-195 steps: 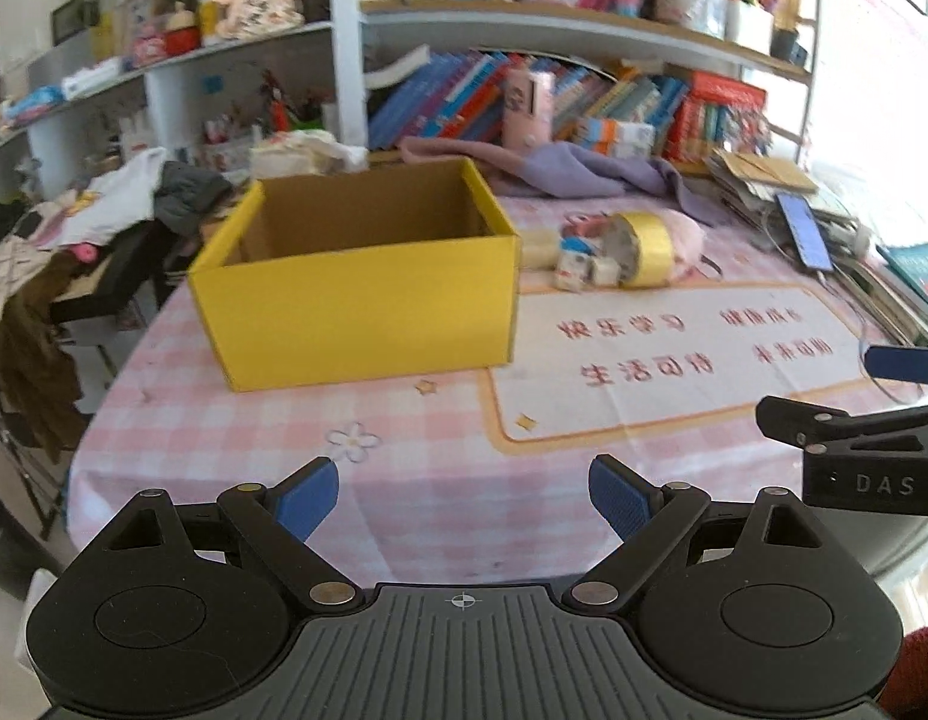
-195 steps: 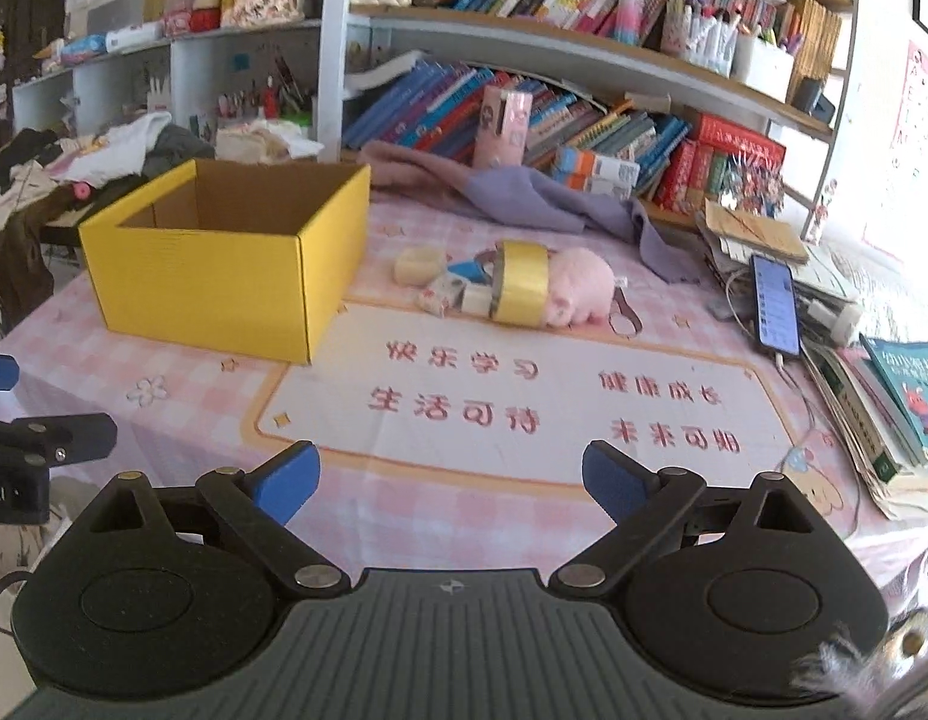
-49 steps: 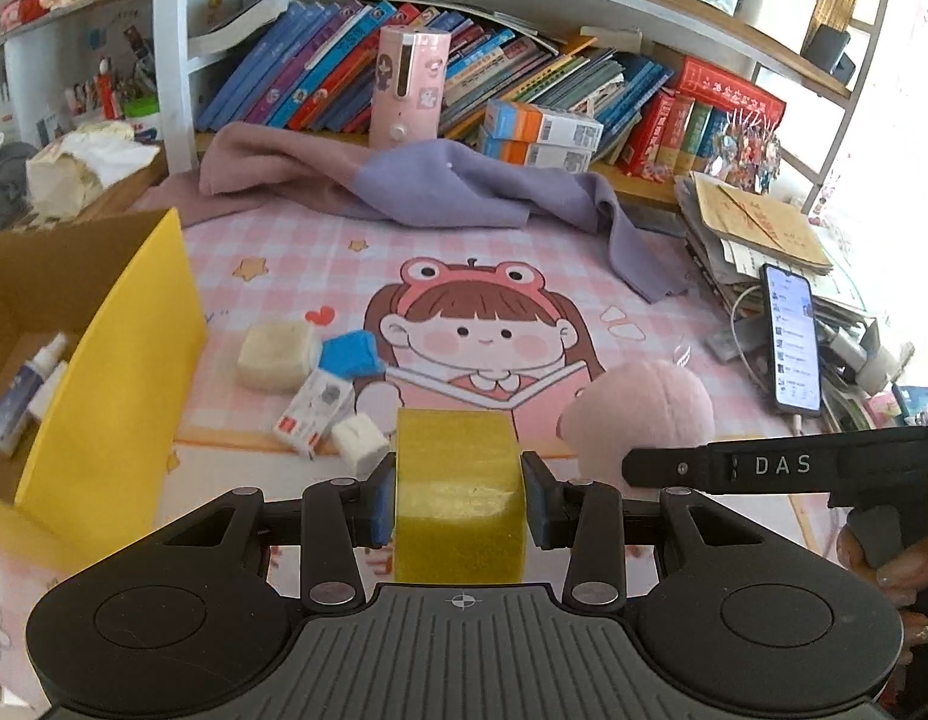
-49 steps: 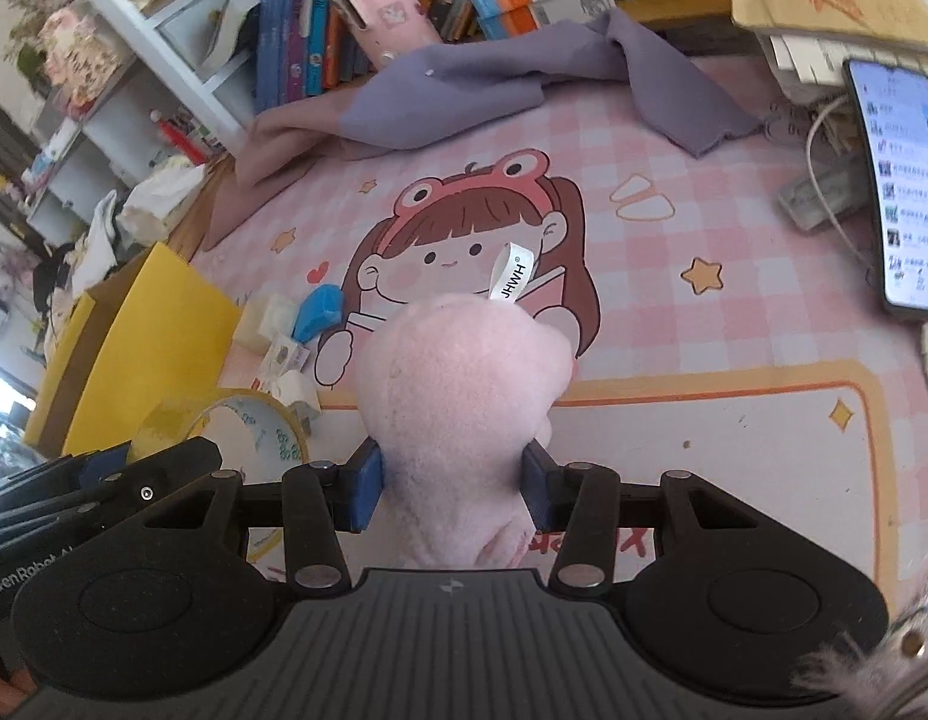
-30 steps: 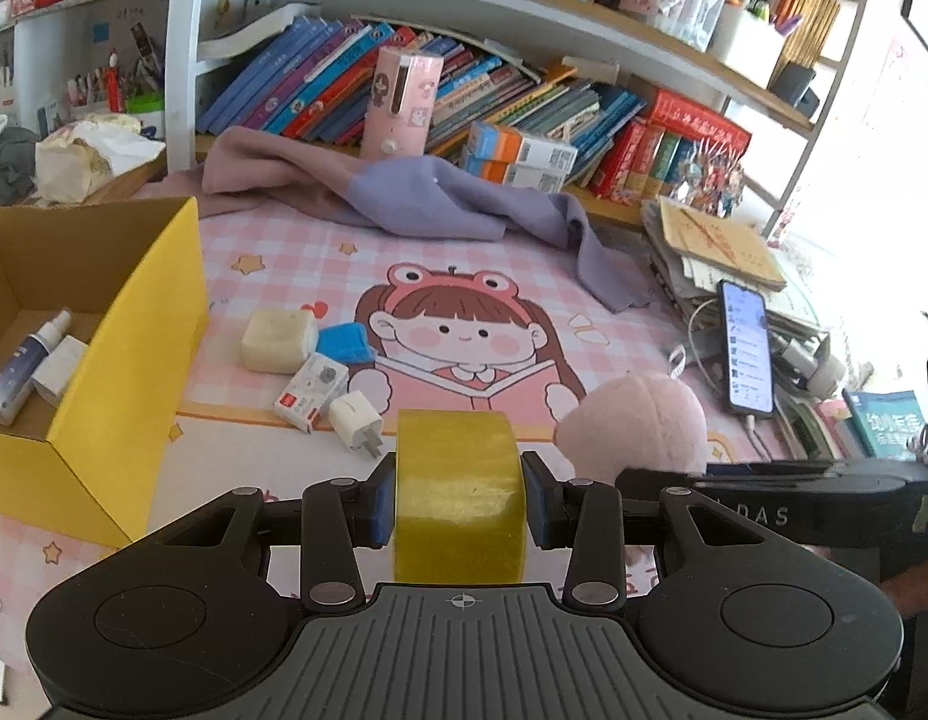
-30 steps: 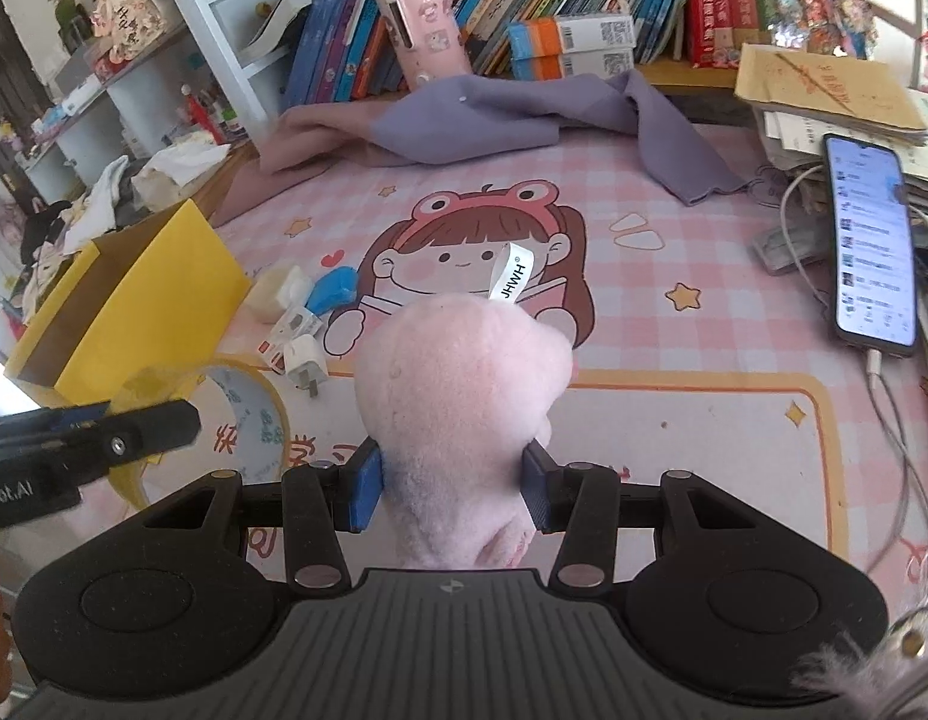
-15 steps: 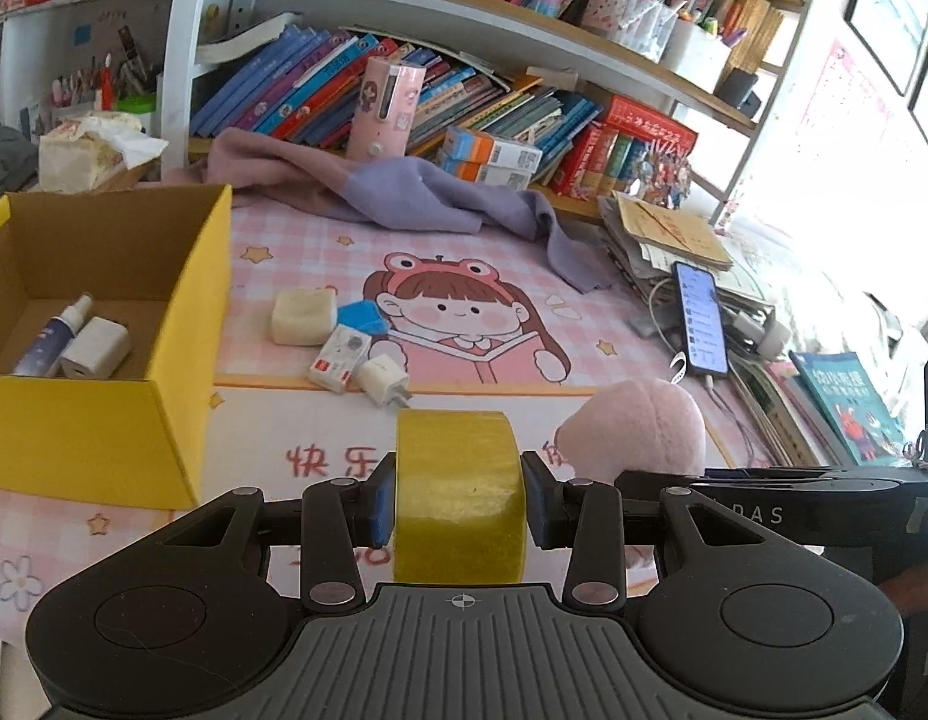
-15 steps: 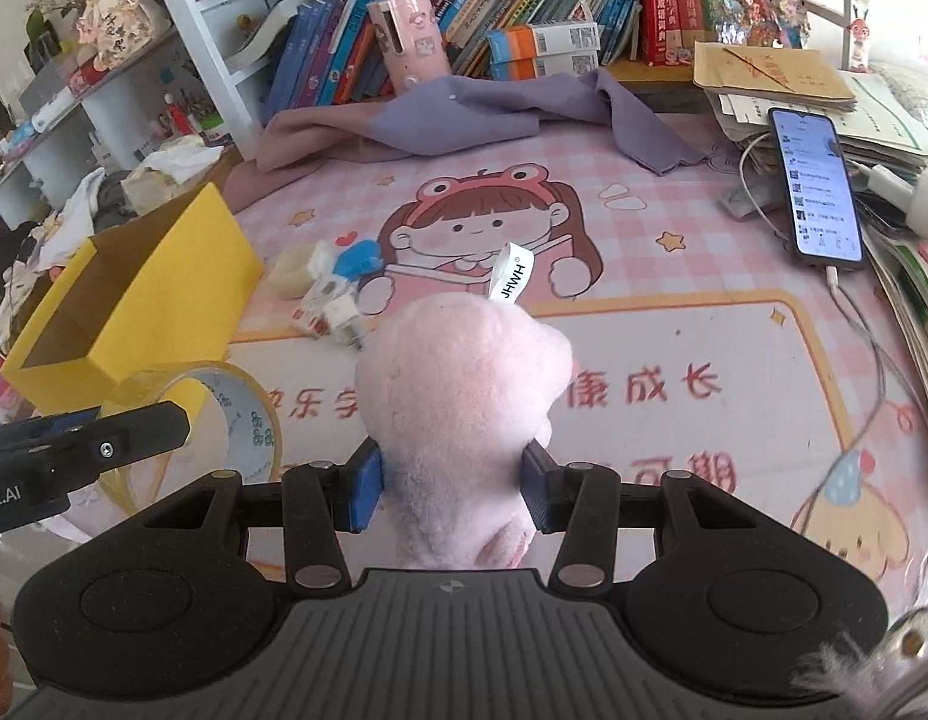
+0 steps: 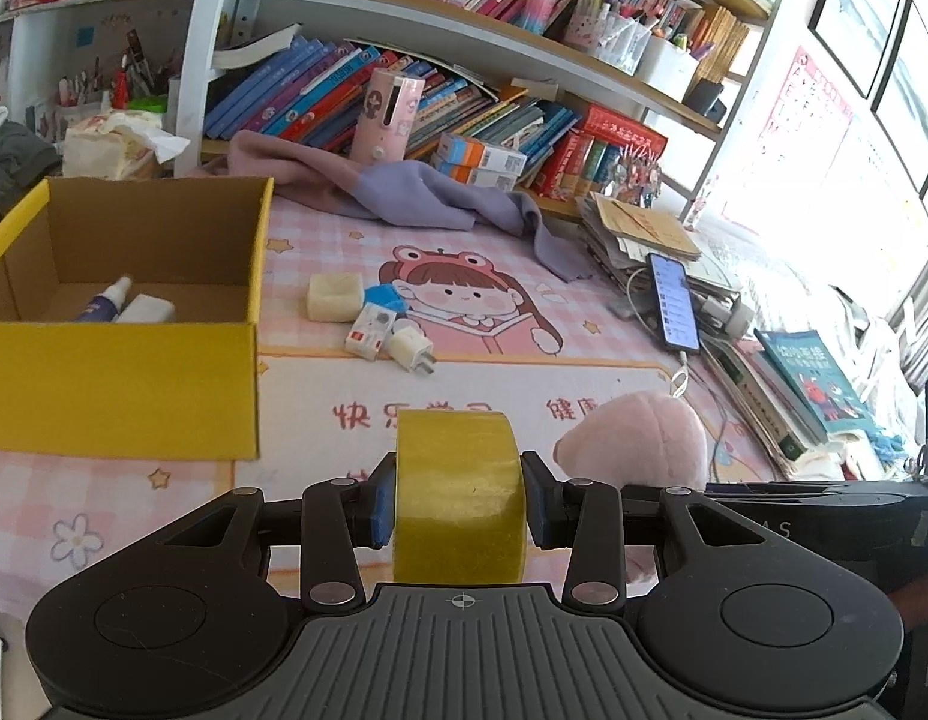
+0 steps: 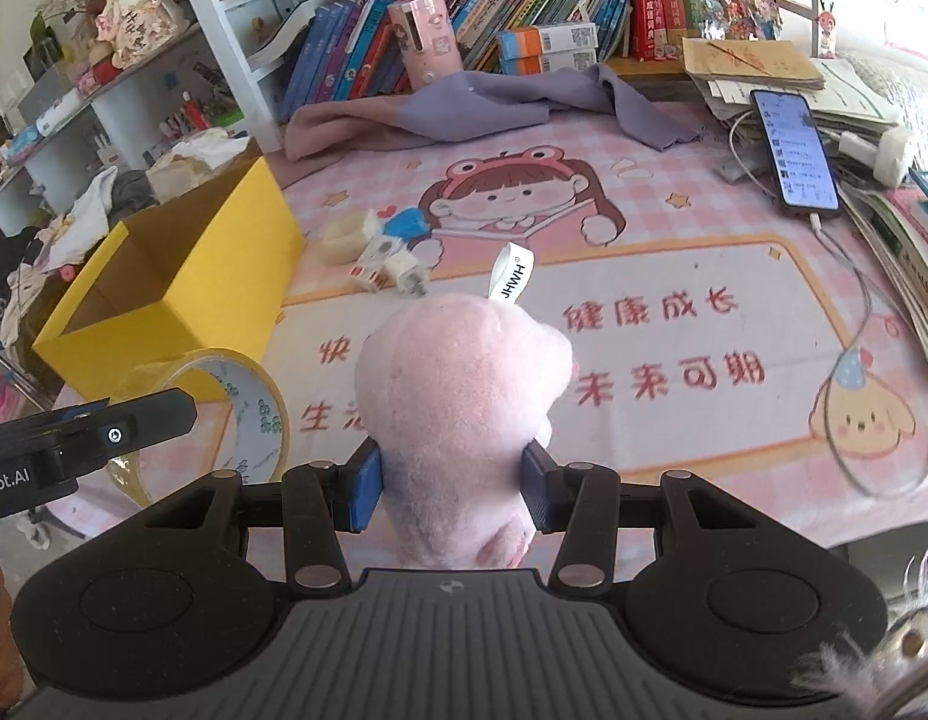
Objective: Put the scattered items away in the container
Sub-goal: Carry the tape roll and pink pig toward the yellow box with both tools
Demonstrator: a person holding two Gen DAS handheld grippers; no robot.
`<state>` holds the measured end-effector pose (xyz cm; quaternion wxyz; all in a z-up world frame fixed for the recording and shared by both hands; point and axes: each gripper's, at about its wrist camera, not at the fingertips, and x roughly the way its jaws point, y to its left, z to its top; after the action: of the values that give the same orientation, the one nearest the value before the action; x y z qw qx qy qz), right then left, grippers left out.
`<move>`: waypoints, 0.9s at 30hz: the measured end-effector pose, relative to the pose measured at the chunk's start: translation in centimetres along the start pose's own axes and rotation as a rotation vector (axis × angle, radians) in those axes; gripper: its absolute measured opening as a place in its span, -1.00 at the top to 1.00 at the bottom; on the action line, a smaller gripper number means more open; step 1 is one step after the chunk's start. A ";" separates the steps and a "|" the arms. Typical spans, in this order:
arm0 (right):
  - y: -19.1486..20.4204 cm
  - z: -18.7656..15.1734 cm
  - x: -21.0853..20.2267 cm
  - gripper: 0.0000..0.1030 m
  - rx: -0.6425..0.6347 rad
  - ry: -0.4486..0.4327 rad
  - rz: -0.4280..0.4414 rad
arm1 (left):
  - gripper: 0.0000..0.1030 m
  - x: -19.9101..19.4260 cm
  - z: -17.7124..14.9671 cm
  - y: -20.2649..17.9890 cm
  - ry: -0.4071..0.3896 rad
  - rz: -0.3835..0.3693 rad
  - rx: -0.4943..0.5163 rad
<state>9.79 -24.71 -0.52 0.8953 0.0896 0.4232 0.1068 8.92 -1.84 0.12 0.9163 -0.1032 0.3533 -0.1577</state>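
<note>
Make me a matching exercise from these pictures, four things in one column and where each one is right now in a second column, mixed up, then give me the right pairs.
Things:
1. tape roll
2. pink plush toy
3. spray bottle
4. phone

Places:
A. lying inside the yellow box
B. clamped in the right gripper
C. on the paper stack at the table's edge, cable plugged in
D. clamped in the left gripper

Pairs: 1-D, 2-B, 3-A, 4-C

Bare mat (image 9: 320,396) open at 12 o'clock, yellow box (image 9: 122,384) walling 10 o'clock, small clutter (image 9: 374,324) beyond, book stacks (image 9: 781,396) at 2
</note>
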 end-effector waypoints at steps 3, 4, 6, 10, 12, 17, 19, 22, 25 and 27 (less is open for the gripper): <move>1.0 -0.9 -0.2 0.14 -0.005 0.013 0.006 | 0.24 -1.1 -0.8 0.7 0.004 0.001 -0.006; 1.3 -1.1 -0.3 0.14 -0.008 0.018 0.009 | 0.24 -1.4 -1.1 0.9 0.006 0.003 -0.011; 2.2 -1.7 -0.4 0.14 -0.019 0.026 0.017 | 0.24 -2.1 -1.7 1.6 0.010 0.012 -0.025; 4.0 -2.5 -0.4 0.14 -0.059 0.037 0.036 | 0.24 -3.4 -2.5 2.8 0.016 0.044 -0.052; 5.0 -2.8 -0.4 0.14 -0.088 0.043 0.045 | 0.24 -4.0 -2.9 3.4 0.015 0.066 -0.058; 7.2 -3.4 -0.1 0.14 -0.152 0.061 0.080 | 0.24 -5.6 -3.6 4.3 0.003 0.116 -0.060; 8.0 -3.6 0.1 0.14 -0.171 0.068 0.095 | 0.24 -6.2 -3.9 4.8 0.000 0.131 -0.067; 9.1 -3.8 0.4 0.14 -0.196 0.081 0.114 | 0.24 -7.0 -4.3 5.5 -0.005 0.152 -0.084; 10.1 -3.9 0.7 0.14 -0.220 0.096 0.132 | 0.24 -7.8 -4.7 6.2 -0.014 0.172 -0.103; 10.9 -4.0 0.9 0.14 -0.241 0.104 0.145 | 0.24 -8.2 -4.9 6.6 -0.019 0.185 -0.115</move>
<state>5.97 -13.68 -0.97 0.8662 0.0060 0.4457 0.2258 1.28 6.83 -0.39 0.9228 -0.1239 0.3612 -0.0509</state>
